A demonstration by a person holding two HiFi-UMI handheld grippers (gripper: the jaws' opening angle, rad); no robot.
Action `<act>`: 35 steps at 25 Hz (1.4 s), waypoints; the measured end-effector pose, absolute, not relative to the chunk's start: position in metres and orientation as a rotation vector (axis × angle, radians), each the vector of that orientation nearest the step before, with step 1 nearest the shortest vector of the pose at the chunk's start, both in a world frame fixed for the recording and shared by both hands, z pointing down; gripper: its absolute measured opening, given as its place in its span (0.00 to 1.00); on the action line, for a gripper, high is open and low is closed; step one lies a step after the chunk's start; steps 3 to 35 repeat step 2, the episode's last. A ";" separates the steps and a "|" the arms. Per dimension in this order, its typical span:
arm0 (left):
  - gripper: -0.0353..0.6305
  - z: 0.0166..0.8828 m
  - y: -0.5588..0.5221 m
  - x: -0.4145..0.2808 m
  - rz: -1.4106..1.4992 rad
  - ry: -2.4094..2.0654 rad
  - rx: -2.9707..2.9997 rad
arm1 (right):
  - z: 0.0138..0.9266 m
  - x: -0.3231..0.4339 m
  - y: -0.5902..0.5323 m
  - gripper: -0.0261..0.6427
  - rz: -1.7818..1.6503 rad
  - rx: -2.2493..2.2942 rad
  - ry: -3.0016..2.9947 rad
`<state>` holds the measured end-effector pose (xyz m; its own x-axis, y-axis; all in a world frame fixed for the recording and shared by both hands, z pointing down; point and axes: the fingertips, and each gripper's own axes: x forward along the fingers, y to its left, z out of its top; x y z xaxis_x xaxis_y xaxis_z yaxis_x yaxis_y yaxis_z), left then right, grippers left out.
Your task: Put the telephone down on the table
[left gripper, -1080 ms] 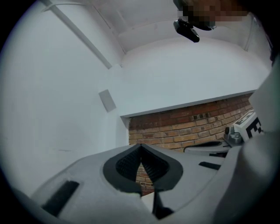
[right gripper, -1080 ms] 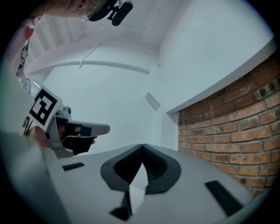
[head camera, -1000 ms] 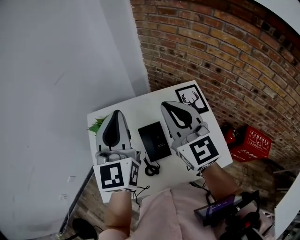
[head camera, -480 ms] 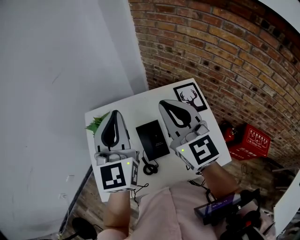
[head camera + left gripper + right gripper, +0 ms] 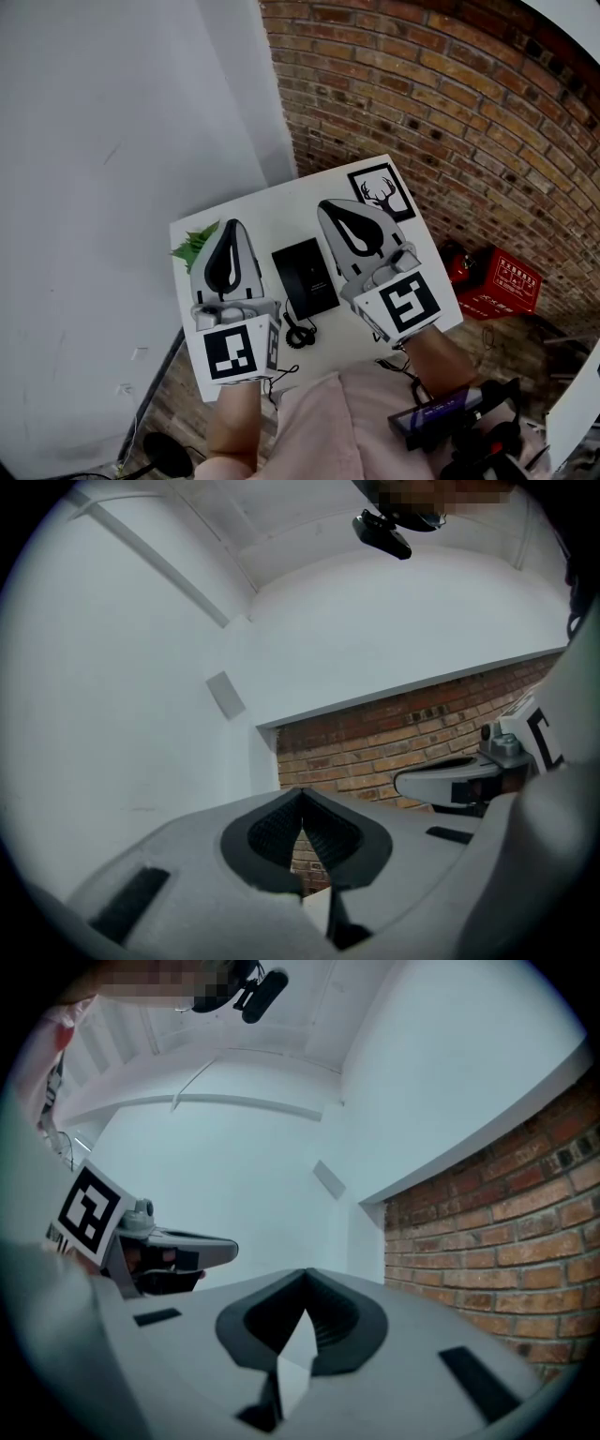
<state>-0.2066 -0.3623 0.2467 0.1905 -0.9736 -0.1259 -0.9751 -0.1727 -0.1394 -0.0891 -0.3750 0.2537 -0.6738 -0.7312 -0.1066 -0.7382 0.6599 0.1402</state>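
Nearest, at the telephone's 9 o'clock, left gripper [image 5: 231, 227], jaws pressed together on nothing. At its 3 o'clock, right gripper [image 5: 326, 209], jaws likewise closed and empty. Between the two, flat on the white worktop [image 5: 272, 208], black telephone [image 5: 307, 277], coiled cord [image 5: 300, 334] at its 6 o'clock. Farther off, green leaves [image 5: 194, 247] at 10 o'clock, deer picture [image 5: 382, 194] at 1 o'clock, brick wall [image 5: 450, 103] behind.

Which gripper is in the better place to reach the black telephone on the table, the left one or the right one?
Right, by a little. Both are shut and empty, the telephone between them. In the head view the right gripper overlaps its edge; the left gripper stands just clear.
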 end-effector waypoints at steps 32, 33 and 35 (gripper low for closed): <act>0.06 0.248 -0.362 -0.206 0.007 1.888 -2.275 | 0.255 -0.090 -0.374 0.04 0.244 -1.250 2.830; 0.06 0.248 -0.362 -0.206 0.007 1.888 -2.275 | 0.255 -0.090 -0.374 0.04 0.244 -1.250 2.830; 0.06 0.248 -0.362 -0.206 0.007 1.888 -2.275 | 0.255 -0.090 -0.374 0.04 0.244 -1.250 2.830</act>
